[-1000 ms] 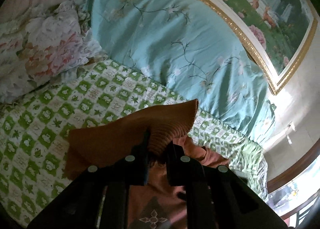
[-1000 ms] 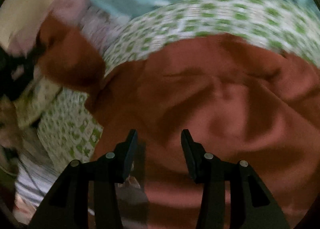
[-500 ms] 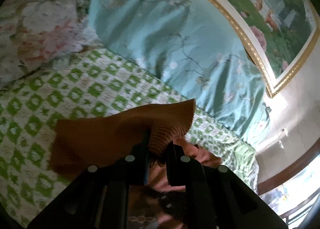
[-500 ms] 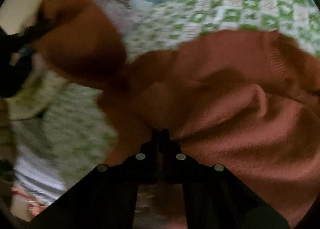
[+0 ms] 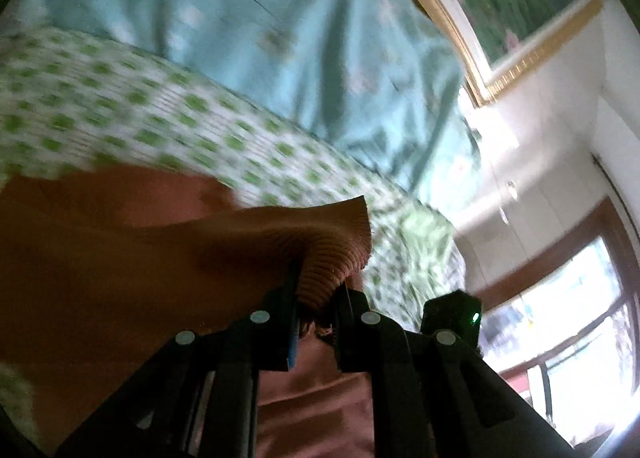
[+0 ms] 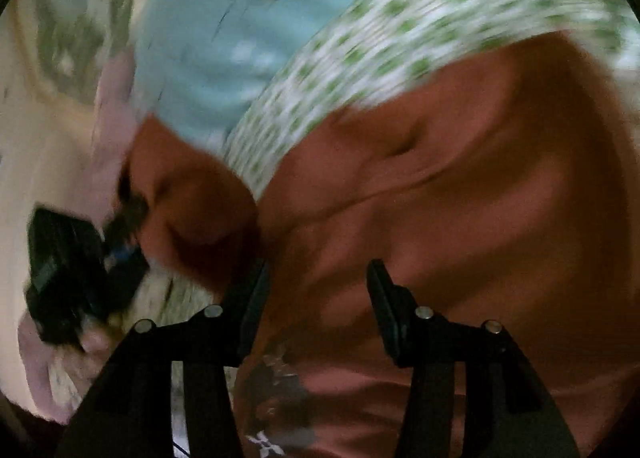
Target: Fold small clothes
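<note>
Left wrist view: my left tool (image 5: 316,322) is clamped on the ribbed cuff (image 5: 336,250) of the rust-orange knitted sweater (image 5: 120,266), lifting it clear of the green-and-white checked bed cover (image 5: 168,117); the sleeve trails away to the left of the tool.

Right wrist view: my right tool (image 6: 318,286) gapes wide with nothing between its fingers, poised just over the sweater body (image 6: 460,197), which sprawls ahead and rightward across the bed. The raised sleeve (image 6: 188,197) hangs to its left, so I judge the left hand carries the fold inward.

No readable text, label, brand or number in either view. Sweater (image 6: 460,197) shows only white cross-shaped pattern, not letters; both views blurred.
</note>
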Demonstrator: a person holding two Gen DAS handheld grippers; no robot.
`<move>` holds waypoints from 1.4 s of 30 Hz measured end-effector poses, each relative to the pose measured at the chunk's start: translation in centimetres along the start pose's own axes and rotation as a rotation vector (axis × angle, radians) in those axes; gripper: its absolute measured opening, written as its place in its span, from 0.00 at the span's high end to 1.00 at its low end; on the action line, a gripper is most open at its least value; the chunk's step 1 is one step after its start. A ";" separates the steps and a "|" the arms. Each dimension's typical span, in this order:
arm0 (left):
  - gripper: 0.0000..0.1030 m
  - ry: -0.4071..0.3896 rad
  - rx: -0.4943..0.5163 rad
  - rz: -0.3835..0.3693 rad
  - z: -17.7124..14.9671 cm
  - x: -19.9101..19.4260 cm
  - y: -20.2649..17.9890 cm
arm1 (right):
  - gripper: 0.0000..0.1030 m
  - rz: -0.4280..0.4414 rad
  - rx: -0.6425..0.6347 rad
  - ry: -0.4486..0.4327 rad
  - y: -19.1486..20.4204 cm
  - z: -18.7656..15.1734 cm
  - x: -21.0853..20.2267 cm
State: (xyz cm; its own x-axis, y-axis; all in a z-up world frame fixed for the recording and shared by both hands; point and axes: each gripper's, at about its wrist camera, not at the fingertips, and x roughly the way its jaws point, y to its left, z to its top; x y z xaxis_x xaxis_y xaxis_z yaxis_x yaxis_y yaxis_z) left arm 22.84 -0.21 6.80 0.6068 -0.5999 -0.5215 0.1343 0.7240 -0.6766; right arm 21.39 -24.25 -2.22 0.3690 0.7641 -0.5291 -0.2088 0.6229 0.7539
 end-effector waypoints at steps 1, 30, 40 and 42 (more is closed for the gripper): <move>0.89 0.015 0.011 -0.011 -0.3 1.2 -0.6 | 0.50 -0.006 0.032 -0.032 -1.0 0.2 -1.3; 0.31 0.133 -0.059 0.561 -6.9 -4.2 12.2 | 0.50 -0.339 0.132 -0.033 -6.8 1.0 -3.2; 0.30 0.138 -0.019 0.580 -7.3 -4.4 13.5 | 0.96 -0.224 0.015 -0.142 -1.4 3.5 -4.3; 0.30 0.149 -0.010 0.575 -7.4 -4.3 13.8 | 0.96 -0.159 -0.026 -0.217 0.9 4.7 -6.7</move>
State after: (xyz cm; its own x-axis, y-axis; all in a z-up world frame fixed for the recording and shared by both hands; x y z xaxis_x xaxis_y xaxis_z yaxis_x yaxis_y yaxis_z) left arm 16.28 9.90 -4.14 0.4632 -0.1541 -0.8728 -0.1911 0.9442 -0.2682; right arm 22.97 -29.62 3.82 0.5836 0.6045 -0.5422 -0.1546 0.7382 0.6566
